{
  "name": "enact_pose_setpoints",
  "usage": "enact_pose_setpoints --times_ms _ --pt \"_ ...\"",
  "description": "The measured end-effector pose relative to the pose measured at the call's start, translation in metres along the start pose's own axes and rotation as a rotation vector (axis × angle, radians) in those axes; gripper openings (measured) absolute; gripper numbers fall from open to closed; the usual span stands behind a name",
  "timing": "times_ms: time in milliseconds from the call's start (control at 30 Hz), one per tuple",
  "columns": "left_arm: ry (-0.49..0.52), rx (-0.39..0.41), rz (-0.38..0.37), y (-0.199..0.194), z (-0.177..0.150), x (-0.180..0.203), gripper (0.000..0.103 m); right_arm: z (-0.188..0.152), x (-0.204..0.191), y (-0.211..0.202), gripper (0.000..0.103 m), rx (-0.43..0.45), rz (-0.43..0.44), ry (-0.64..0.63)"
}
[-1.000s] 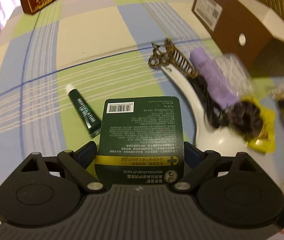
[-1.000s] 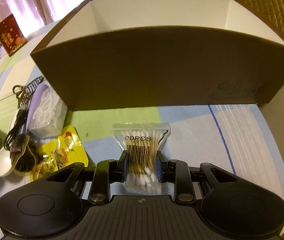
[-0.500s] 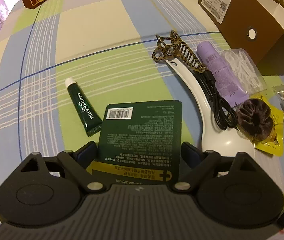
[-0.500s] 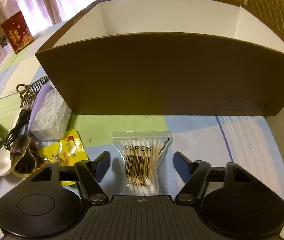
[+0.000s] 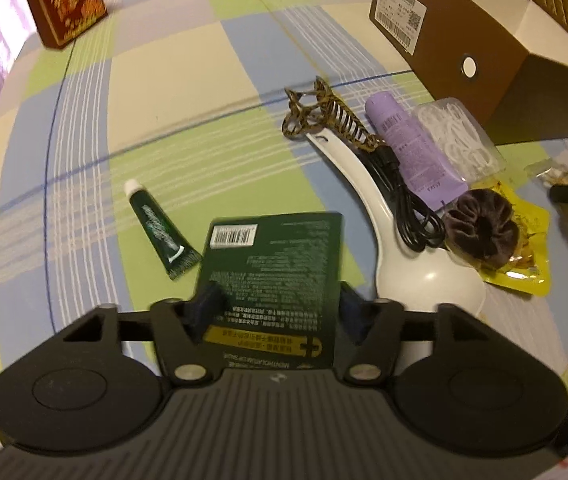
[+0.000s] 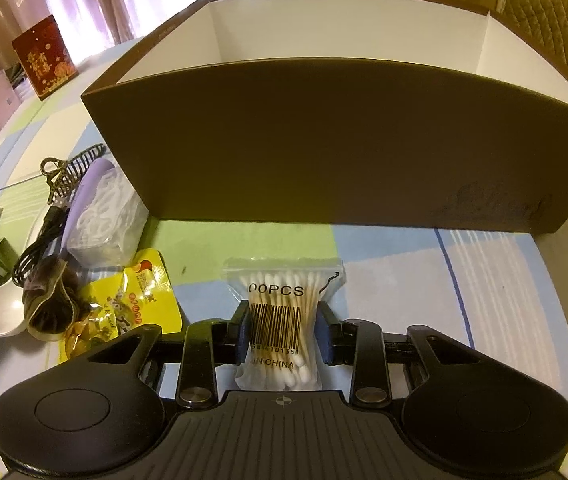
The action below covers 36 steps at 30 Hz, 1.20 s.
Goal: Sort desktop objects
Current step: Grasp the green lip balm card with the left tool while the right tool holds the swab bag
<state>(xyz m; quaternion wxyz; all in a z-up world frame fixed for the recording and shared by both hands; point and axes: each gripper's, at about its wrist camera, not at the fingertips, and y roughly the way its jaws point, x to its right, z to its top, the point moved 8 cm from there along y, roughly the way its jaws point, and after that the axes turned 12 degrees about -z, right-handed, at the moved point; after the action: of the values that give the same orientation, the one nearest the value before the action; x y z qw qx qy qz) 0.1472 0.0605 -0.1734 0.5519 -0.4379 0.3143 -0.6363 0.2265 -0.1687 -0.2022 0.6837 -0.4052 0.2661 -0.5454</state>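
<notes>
My left gripper (image 5: pixel 274 312) is shut on a dark green Mentholatum lip-salve card (image 5: pixel 276 264) and holds it over the tablecloth. A green salve tube (image 5: pixel 160 232) lies just left of it. My right gripper (image 6: pixel 284 334) is shut on a clear bag of cotton swabs (image 6: pixel 282 320), right in front of the open brown box (image 6: pixel 323 152) with white inner walls. The box also shows in the left wrist view (image 5: pixel 463 52), at the far right.
A pile lies left of the box: white spoon (image 5: pixel 403 264), black cable (image 5: pixel 407 204), purple tube (image 5: pixel 411 148), leopard hair claw (image 5: pixel 323 116), floss-pick bag (image 5: pixel 459 140), brown scrunchie (image 5: pixel 483 228), yellow snack packet (image 5: pixel 523 256). A red box (image 5: pixel 64 0) stands far left.
Both grippers were open half a second ago and have closed, the left on the green card, the right on the swab bag. The left view has shifted slightly.
</notes>
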Motion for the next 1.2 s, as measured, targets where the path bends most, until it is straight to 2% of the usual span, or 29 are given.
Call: enact_pose_setpoints --times_ms 200,333,433,600,733,933,1000,1200 --pt "-0.058 0.047 -0.086 -0.012 0.002 -0.016 0.084 0.000 0.001 0.000 0.030 0.001 0.000 0.000" --pt "-0.108 0.036 -0.185 -0.003 0.005 -0.033 0.085 0.000 0.000 0.001 0.030 0.002 0.000 0.001" --pt "-0.133 0.027 -0.226 0.006 0.004 -0.040 0.085 0.000 0.001 0.000 0.030 0.004 -0.005 0.003" --pt "-0.011 0.015 -0.152 0.011 0.000 -0.027 0.085 0.001 0.000 0.001 0.030 0.005 -0.015 0.004" --pt "0.023 0.012 -0.098 0.015 -0.003 -0.020 0.085 0.001 -0.001 0.002 0.030 0.006 -0.019 0.002" --pt "0.063 0.028 -0.081 0.010 -0.004 -0.008 0.068 0.001 -0.001 0.003 0.030 0.008 -0.021 -0.001" --pt "0.095 0.033 -0.086 0.004 -0.002 -0.004 0.055 0.001 -0.001 0.003 0.030 0.008 -0.021 0.000" --pt "0.197 0.031 -0.060 -0.013 0.004 0.013 0.033 0.001 -0.001 0.002 0.030 0.011 -0.017 0.003"
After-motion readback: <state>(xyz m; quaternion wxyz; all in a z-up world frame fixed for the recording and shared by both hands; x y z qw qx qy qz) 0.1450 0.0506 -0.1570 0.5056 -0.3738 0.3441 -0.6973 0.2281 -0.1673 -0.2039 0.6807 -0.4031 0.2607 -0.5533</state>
